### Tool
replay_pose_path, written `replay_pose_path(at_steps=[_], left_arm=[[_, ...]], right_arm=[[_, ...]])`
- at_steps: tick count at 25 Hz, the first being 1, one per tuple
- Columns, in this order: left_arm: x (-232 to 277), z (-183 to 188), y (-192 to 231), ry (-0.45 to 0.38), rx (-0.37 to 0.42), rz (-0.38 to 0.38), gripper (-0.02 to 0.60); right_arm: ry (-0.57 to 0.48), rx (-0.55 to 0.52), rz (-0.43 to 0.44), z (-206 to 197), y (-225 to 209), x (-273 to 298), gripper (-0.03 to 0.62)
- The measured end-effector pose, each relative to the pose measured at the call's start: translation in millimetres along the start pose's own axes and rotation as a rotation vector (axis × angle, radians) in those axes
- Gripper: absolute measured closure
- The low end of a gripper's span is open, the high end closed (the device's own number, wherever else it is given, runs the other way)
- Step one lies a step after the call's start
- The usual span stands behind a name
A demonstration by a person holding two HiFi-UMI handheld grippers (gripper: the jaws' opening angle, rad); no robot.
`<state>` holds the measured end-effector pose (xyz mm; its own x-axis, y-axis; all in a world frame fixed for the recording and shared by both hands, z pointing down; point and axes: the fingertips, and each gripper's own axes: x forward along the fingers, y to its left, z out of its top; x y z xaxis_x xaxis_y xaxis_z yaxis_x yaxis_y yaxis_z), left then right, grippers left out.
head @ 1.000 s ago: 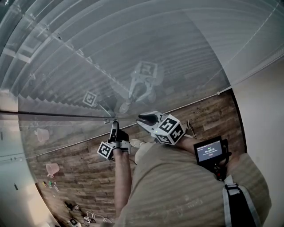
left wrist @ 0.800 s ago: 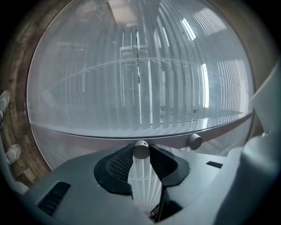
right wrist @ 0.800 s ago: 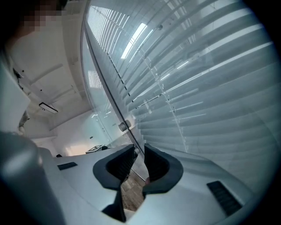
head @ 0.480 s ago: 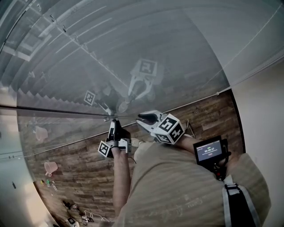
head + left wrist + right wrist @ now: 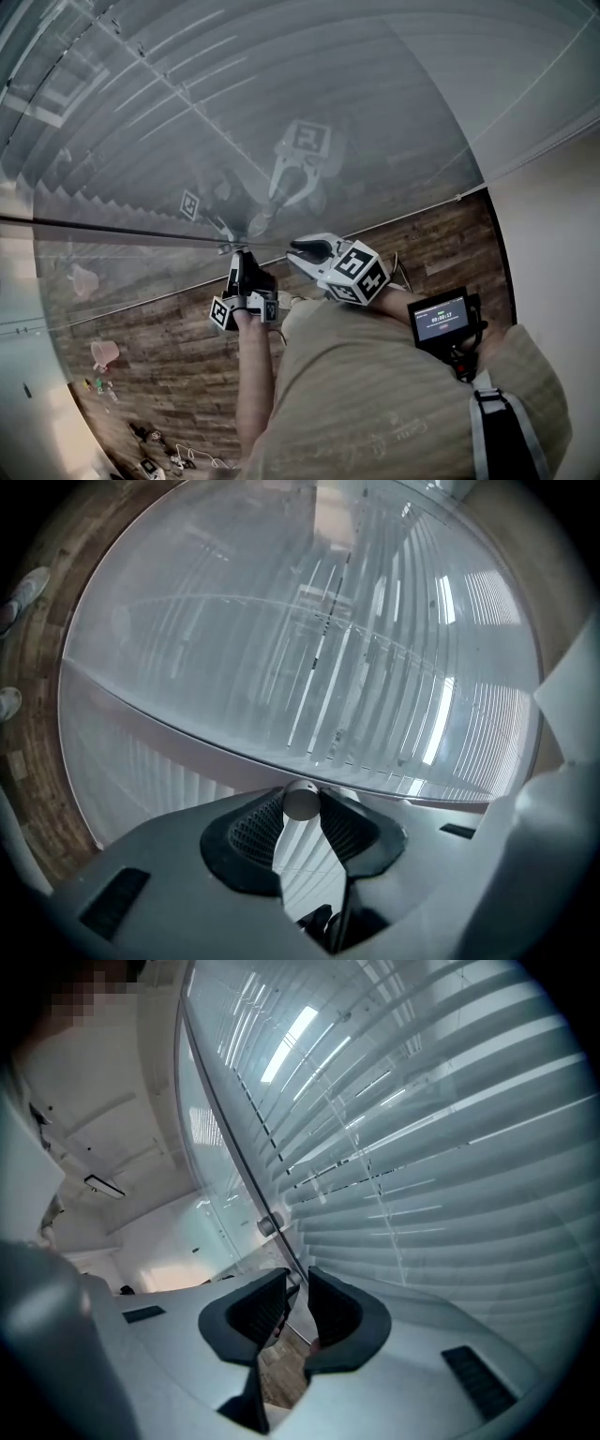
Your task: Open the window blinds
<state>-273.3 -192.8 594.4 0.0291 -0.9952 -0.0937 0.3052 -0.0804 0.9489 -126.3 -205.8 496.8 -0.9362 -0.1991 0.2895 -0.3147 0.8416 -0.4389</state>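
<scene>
The blinds [image 5: 234, 103] fill the upper half of the head view behind glass [image 5: 422, 84], their slats lying nearly flat with only thin bright slits between them, so the opening looks barely begun. At centre left, the left gripper [image 5: 240, 262] has its fingers [image 5: 251, 829] clamped on a small round knob [image 5: 301, 801] at the end of a dark rail [image 5: 112, 232]. This knob is probably the tilt control. The main risk is the grip: the knob is short, smooth and held only at the finger tips, so a roll of the wrist could let it slip round inside the pads without turning, or pop out altogether. Pushing inward while twisting could knock the fingers against the glass. Turning the wrong way would shut the slats tighter. Just to the right, the right gripper [image 5: 297, 1279] has its fingers [image 5: 333, 1312] a little apart and holds nothing. The rail runs down toward their gap, and whether it touches them I cannot tell. Sitting this close to the left gripper, it could bump it or catch the rail if either hand shifts. As for containers, a pink cup-like thing [image 5: 105, 353] sits on the floor [image 5: 169, 366] at lower left, too small to show any contents.
</scene>
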Motion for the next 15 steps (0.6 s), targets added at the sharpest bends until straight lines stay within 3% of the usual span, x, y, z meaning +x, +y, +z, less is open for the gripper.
replay_pose_path(at_steps=[2,4,7,11,15], left_arm=[[0,0,1,-0.007,-0.028,-0.021,0.448],[2,-2,-2,0.009,0.076,0.003,0.448],[6,-10,-15,0.084,0.443,0.099,0.446],[-1,-18,-19,0.148,0.814,0.237,0.402],[-5,-19,-20,0.221,1.400,0.437,0.396]], right_arm=[[0.002,-0.002,0.001,0,0,0,0.516],[0.002,-0.004,0.001,0,0,0,0.516],[-0.001,-0.007,-0.001,1,0,0,0.516],[-0.004,-0.003,0.000,1,0,-1,0.516],[-0.007,-0.006,0.003,1,0,-1,0.516]])
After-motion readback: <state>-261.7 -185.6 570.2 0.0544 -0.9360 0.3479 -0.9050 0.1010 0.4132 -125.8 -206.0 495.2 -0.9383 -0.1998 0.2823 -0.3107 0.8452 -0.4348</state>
